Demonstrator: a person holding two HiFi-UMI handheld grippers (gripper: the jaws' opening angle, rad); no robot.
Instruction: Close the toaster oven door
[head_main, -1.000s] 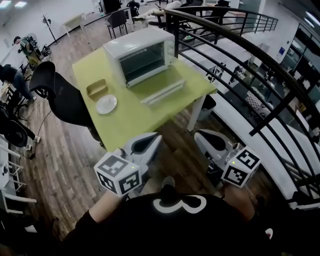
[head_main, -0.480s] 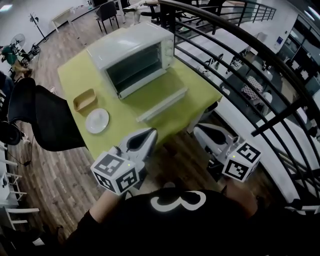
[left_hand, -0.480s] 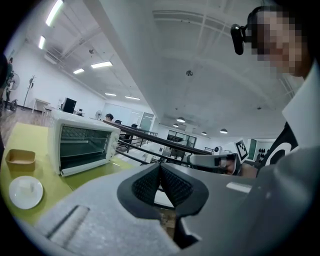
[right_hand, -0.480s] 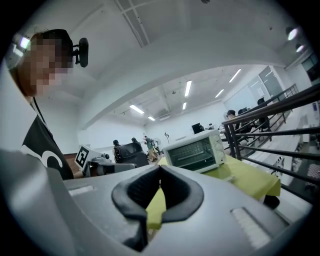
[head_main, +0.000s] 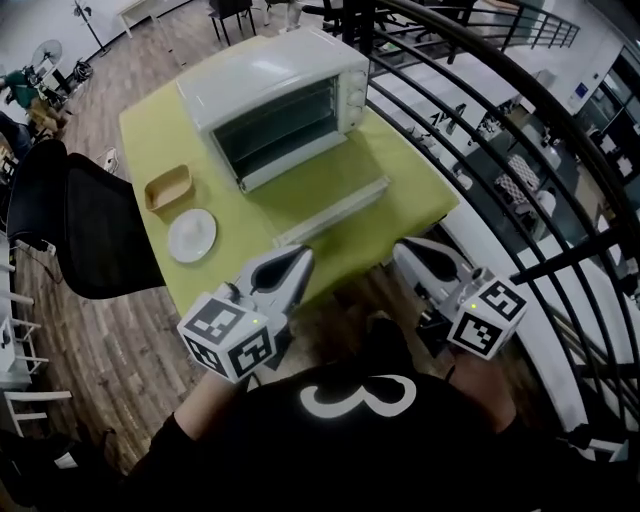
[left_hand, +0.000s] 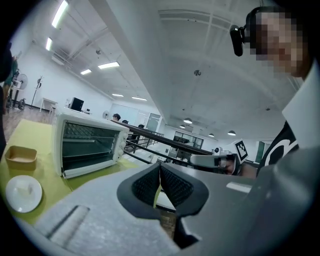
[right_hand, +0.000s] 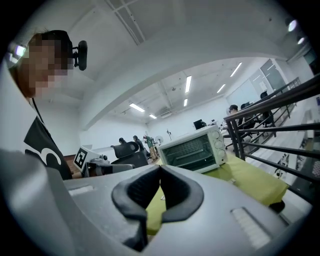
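Table: yellow-green square table (head_main: 150, 140), just ahead of both grippers.
Oven: white boxy toaster oven (head_main: 275, 95) on far half, mouth facing the person.
Door: glass oven door (head_main: 315, 185) dropped flat toward person, handle edge nearest, long axis left-right, slightly slanted.
Grippers: left gripper (head_main: 302, 254) and right gripper (head_main: 401, 248) both clenched, empty, just short of door; left looks nearer handle.

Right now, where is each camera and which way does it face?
Head view: on the person's head, steeply down onto the white toaster oven on the yellow-green table; left claw, right claw, black shirt show.
Left gripper view: on the left claw, facing the oven; shut jaws, right claw show.
Right gripper view: likewise, showing the left claw.
All share the open oven.
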